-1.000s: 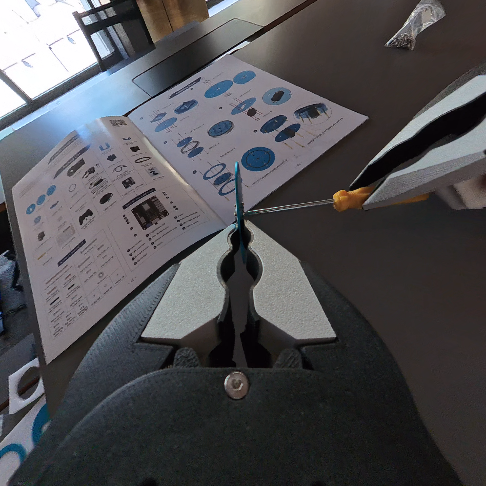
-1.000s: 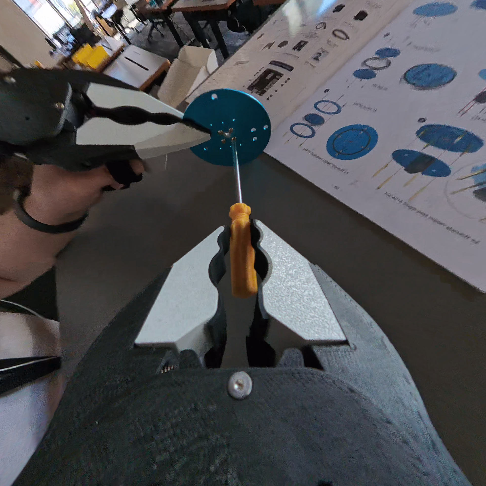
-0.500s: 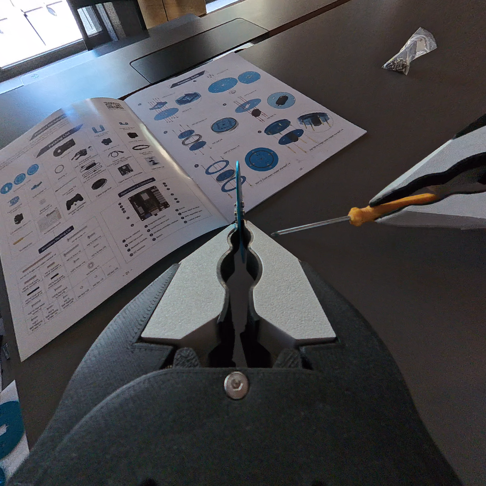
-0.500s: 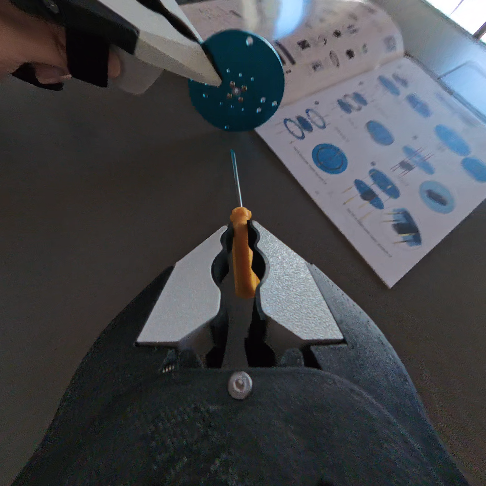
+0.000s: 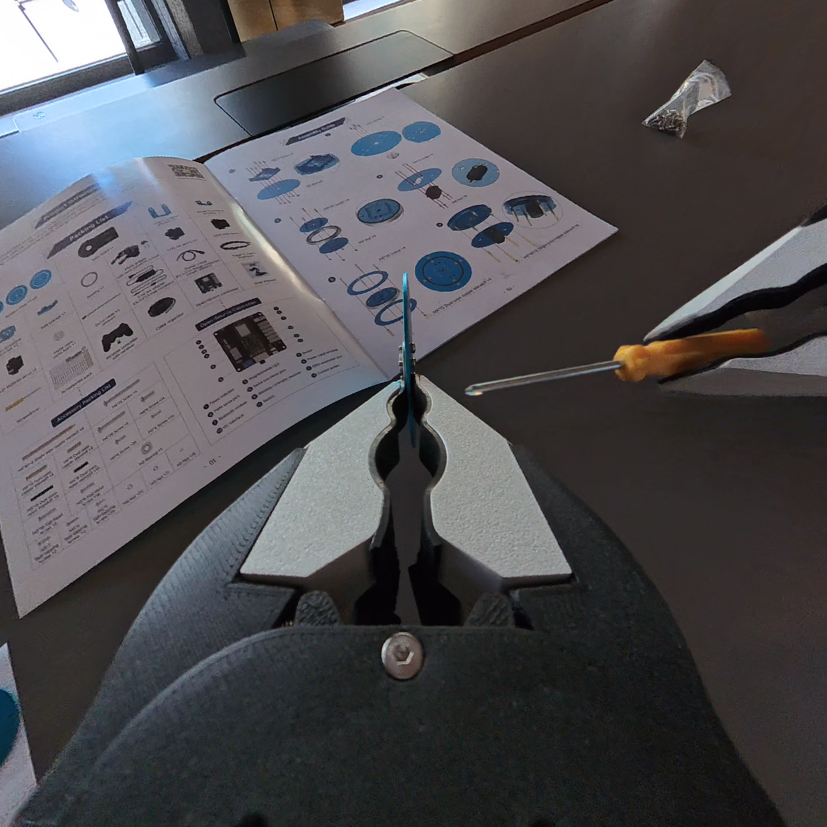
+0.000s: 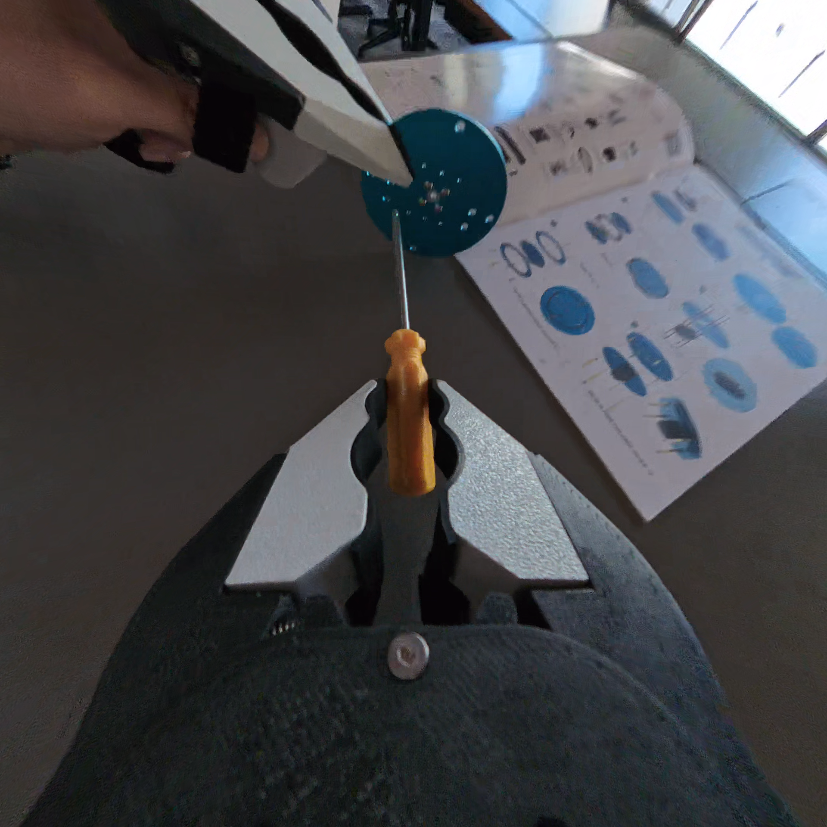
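Note:
My left gripper point(image 5: 406, 390) is shut on a thin blue round disc point(image 5: 406, 322), held edge-on and upright above the dark table. In the right wrist view the disc point(image 6: 452, 188) shows its face with small holes and a screw at the centre, pinched at its rim by the left gripper point(image 6: 394, 156). My right gripper point(image 6: 405, 389) is shut on the orange handle of a small screwdriver point(image 6: 408, 416). Its metal shaft points at the disc, the tip a short way off its face. From the left wrist view the screwdriver point(image 5: 649, 360) comes in from the right, held by the right gripper point(image 5: 734, 340).
An open instruction booklet point(image 5: 223, 291) with blue part drawings lies flat on the dark table point(image 5: 671, 492) beyond the disc; it also shows in the right wrist view point(image 6: 671, 313). A small clear bag of screws point(image 5: 689, 100) lies far right. A person's hand point(image 6: 67, 89) holds the left gripper. My hands' fingertips stand some 12 cm from each other.
The screwdriver tip was at the disc's centre a second ago and has since pulled back to the right, off the disc. The disc stays held in the left gripper.

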